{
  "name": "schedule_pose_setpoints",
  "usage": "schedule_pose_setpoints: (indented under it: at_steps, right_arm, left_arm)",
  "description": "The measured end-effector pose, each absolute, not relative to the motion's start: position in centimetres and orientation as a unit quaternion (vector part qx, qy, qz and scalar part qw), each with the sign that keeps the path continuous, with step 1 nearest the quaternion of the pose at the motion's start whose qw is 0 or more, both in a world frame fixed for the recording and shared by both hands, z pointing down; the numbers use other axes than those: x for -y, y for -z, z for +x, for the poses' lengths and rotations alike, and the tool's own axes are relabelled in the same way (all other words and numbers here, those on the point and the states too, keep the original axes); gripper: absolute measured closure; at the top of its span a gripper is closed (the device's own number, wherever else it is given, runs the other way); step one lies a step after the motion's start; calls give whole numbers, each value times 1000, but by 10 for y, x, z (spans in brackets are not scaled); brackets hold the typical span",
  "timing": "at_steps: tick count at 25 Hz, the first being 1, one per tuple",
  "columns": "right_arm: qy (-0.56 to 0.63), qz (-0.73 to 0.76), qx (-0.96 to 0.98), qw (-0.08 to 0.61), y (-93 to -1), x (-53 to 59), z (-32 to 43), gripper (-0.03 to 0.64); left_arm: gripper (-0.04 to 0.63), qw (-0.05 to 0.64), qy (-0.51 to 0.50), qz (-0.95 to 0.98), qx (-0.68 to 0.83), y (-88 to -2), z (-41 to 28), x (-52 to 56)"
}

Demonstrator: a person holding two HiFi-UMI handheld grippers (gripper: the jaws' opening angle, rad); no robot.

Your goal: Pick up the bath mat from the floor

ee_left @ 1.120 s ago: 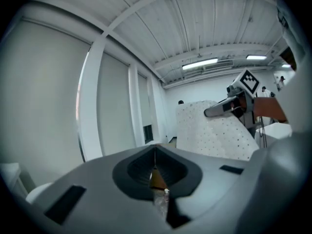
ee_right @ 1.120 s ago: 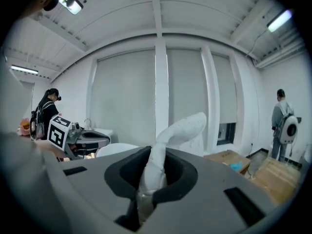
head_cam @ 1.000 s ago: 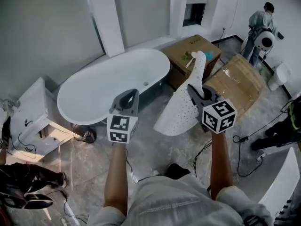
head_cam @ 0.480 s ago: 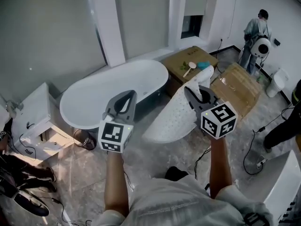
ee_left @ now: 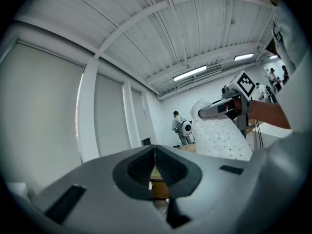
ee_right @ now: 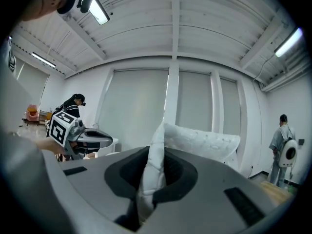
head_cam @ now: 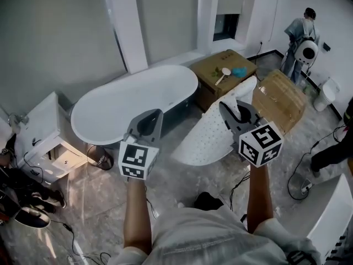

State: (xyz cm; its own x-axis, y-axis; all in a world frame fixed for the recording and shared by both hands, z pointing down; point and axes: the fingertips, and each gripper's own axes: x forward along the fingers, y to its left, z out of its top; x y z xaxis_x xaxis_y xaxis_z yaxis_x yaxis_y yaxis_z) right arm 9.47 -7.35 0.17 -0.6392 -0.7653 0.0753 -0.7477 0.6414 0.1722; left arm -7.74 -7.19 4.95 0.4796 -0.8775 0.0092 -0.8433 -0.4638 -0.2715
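Note:
The white perforated bath mat is held up in the air, its body sloping down and to the left of my right gripper. That gripper is shut on the mat's upper edge; in the right gripper view the mat is folded and pinched between the jaws of the right gripper. My left gripper is level beside it, apart from the mat. In the left gripper view the left gripper has its jaws pressed together with nothing between them. The mat shows there to the right.
A white bathtub stands ahead, with a white cabinet to its left. Two cardboard boxes sit behind the mat. A person stands at the far right near a toilet. Cables lie on the marble floor.
Both grippers have risen a little, and the mat has gone up with the right one. The left gripper stays shut and empty.

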Motion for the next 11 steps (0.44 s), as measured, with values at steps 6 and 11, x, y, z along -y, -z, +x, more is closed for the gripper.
schedule_pose_setpoints:
  at_steps: [6,11]
  right_arm:
    - [47,429,899,75,-17,72,104,577]
    - [47,434,896,81,-21,74,101,577]
  left_arm:
    - [578,102,80,-853,-505,-62,-74,67]
    - [578,87,81,-857,-502,-72,-77,70]
